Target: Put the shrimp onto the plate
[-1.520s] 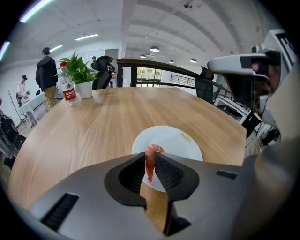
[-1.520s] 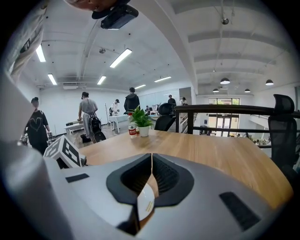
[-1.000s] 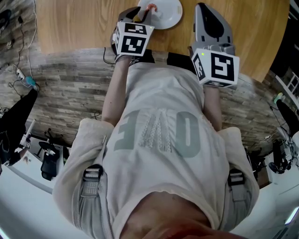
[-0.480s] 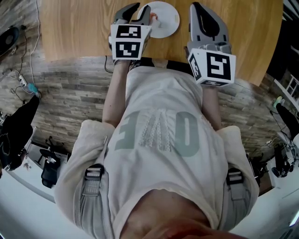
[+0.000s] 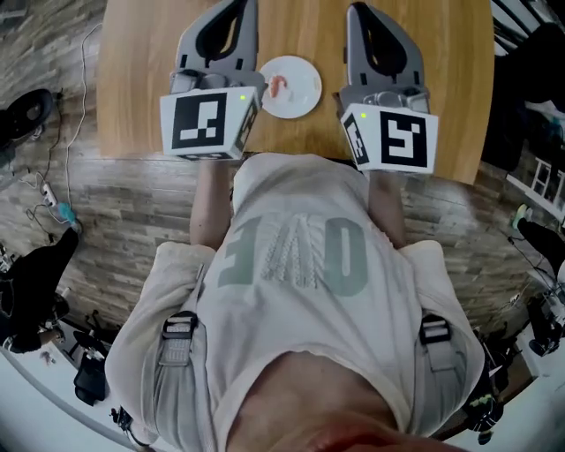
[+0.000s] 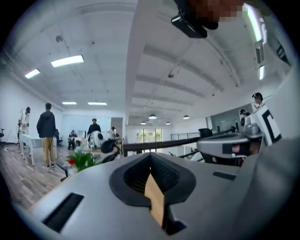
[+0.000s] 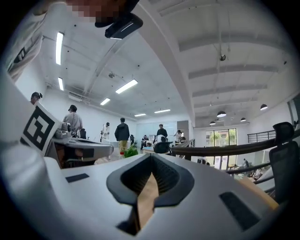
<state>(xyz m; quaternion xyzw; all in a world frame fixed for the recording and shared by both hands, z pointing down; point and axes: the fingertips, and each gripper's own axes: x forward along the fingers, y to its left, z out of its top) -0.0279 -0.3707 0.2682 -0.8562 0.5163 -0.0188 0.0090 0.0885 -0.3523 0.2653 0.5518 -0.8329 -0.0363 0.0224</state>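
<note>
A pink shrimp lies on the small white plate, which sits on the wooden table near its front edge. My left gripper is raised to the left of the plate, shut, with nothing between its fingers. To the right of the plate my right gripper is also shut and empty. In the left gripper view the left gripper points out over the room, and the right gripper does the same in its own view. Neither gripper view shows the plate or the shrimp.
The person's torso fills the lower head view, standing at the table's front edge on a wood-plank floor. People and desks stand far off in the room. A black chair is at the right.
My left gripper has let go of the shrimp at the plate and drawn back to the left and upward. Both grippers are now raised beside the plate, and the shrimp stays on it.
</note>
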